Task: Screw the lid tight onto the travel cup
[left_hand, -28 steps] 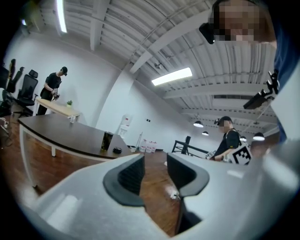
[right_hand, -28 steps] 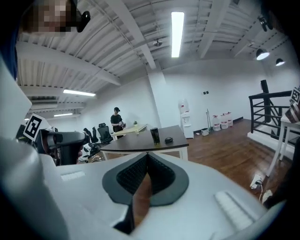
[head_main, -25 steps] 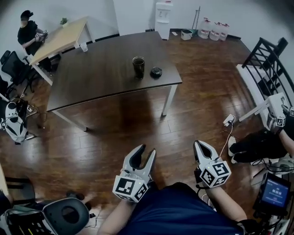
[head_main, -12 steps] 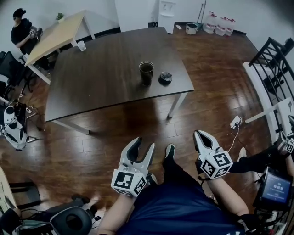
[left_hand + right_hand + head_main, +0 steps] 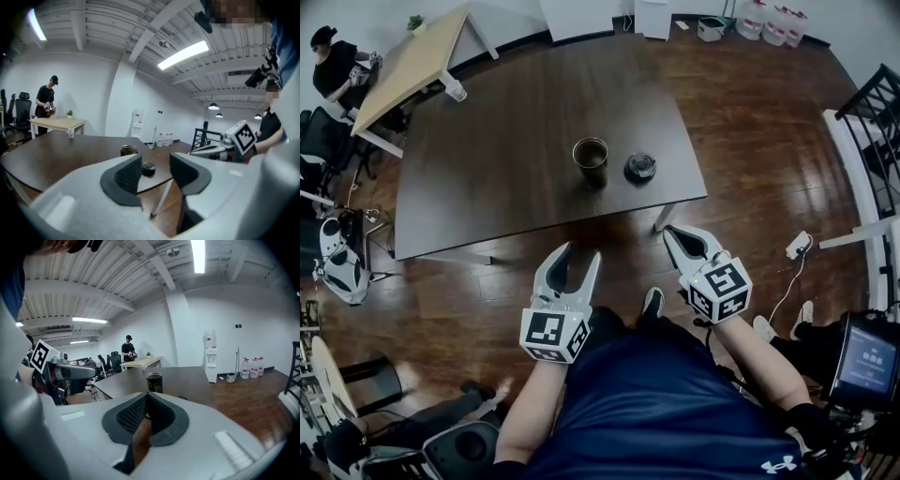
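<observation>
Nearest you, your left gripper point(image 5: 579, 255) hangs over the wood floor point(image 5: 750, 141), short of the table edge. Its jaws stand partway apart, having just been opening, and nothing sits between them. At its 3 o'clock, your right gripper point(image 5: 670, 232) has its jaws pressed together on nothing, with the tips close to the table's near corner.

Past both grippers lies the dark table point(image 5: 487, 169). The travel cup point(image 5: 590, 159) stands upright and open-topped near its front edge, at about 12 o'clock from your left gripper. The lid point(image 5: 640, 167) lies flat on the tabletop at the cup's 3 o'clock, just beside it and not touching it.

Farther off, at 10 o'clock, there is a light wooden table point(image 5: 412, 66) with a person point(image 5: 333, 67) at its left side. Water jugs point(image 5: 773, 23) stand by the wall at 1 o'clock.
</observation>
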